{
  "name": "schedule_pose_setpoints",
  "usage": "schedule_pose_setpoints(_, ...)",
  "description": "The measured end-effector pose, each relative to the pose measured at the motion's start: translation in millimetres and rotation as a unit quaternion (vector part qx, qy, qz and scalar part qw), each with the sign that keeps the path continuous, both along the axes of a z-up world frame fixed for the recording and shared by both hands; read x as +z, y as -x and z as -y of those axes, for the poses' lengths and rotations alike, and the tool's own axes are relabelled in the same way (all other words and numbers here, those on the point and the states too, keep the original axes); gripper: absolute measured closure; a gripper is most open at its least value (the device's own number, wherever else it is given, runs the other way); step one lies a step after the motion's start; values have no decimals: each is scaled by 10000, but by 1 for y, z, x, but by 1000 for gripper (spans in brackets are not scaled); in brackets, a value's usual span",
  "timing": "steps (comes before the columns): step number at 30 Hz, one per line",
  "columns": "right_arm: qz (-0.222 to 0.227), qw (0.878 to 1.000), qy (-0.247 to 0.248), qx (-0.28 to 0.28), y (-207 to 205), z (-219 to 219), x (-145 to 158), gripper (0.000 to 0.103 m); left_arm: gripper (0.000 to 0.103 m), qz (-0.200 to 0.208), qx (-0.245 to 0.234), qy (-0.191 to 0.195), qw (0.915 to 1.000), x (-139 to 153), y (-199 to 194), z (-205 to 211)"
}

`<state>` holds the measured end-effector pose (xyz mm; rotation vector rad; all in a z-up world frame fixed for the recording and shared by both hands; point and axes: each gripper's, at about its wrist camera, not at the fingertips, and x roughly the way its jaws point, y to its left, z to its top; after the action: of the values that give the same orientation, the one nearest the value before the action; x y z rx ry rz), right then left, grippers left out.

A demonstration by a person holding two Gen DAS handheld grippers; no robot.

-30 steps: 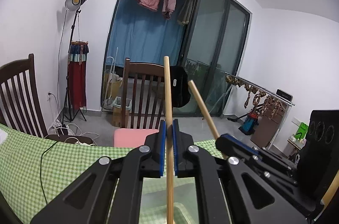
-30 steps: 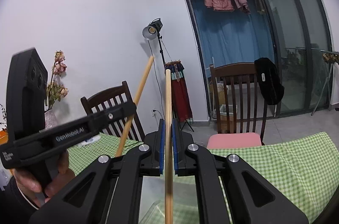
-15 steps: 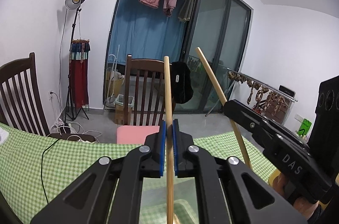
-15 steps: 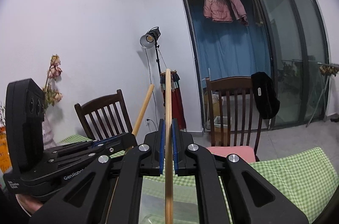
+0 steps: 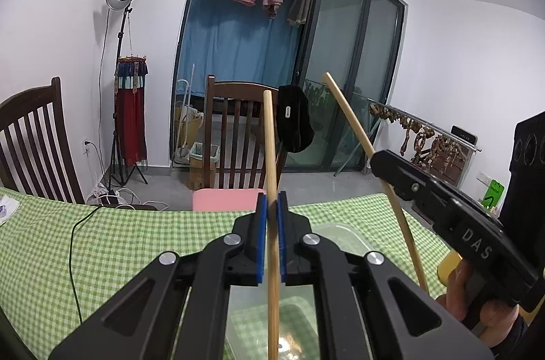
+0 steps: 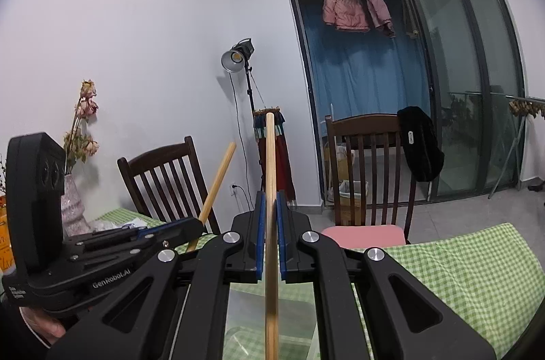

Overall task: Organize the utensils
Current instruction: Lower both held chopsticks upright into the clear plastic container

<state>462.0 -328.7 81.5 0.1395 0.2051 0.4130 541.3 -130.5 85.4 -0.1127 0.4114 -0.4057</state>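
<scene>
My left gripper (image 5: 271, 203) is shut on a wooden chopstick (image 5: 269, 138) that stands nearly upright between its blue pads. To its right my right gripper (image 5: 378, 157) comes in from the side, with a second chopstick (image 5: 354, 128) leaning left in it. In the right wrist view the right gripper (image 6: 269, 203) is shut on that upright chopstick (image 6: 270, 155). The left gripper (image 6: 196, 223) sits low at the left, its chopstick (image 6: 218, 179) slanting up to the right. A clear plastic container (image 5: 344, 230) lies on the table below both grippers, also in the right wrist view as the container (image 6: 245, 302).
A green checked tablecloth (image 5: 119, 240) covers the table, with a black cable (image 5: 73, 244) across it. Dark wooden chairs (image 5: 235, 121) stand along the far edge. A vase of dried flowers (image 6: 73, 206) is at the left. A hand (image 5: 456, 288) holds the right gripper.
The left gripper has sunk with its chopstick, so more of the table and container shows. In the right wrist view it sits lower. Both grips are unchanged.
</scene>
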Motion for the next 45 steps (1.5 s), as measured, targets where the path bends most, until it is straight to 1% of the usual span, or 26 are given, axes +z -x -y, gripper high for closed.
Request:
schedule_pose_setpoints(4, 20, 9999, 85, 92, -2, -5, 5, 97, 100, 0, -24, -25, 10000, -2, 6, 1)
schedule_pose_setpoints(8, 176, 9998, 2, 63, -9, -8, 24, 97, 100, 9, 50, -10, 10000, 0, 5, 0)
schedule_pose_setpoints(11, 141, 9998, 144, 56, -16, -14, 27, 97, 100, -6, 90, 37, 10000, 2, 4, -3)
schedule_pose_setpoints(15, 75, 9995, 301, 16, -17, -17, 20, 97, 100, 27, 95, 8, 10000, 3, 8, -5)
schedule_pose_setpoints(22, -144, 9995, 270, 78, -23, -16, 15, 97, 100, 33, 64, 47, 10000, 4, 6, -2)
schedule_pose_setpoints(28, -95, 9997, 150, 144, -16, -11, 16, 96, 100, 23, 47, 67, 10000, 3, 4, -1)
schedule_pose_setpoints(33, -23, 9997, 236, 93, -8, -10, 11, 96, 100, 12, 30, 63, 10000, 2, 4, -1)
schedule_pose_setpoints(39, -122, 9996, 239, 105, -5, -9, 1, 96, 100, -24, 35, 11, 10000, -3, 5, 1)
schedule_pose_setpoints(45, -111, 9996, 230, 94, 6, -10, -7, 96, 100, -91, 69, 5, 9999, -12, 11, -4)
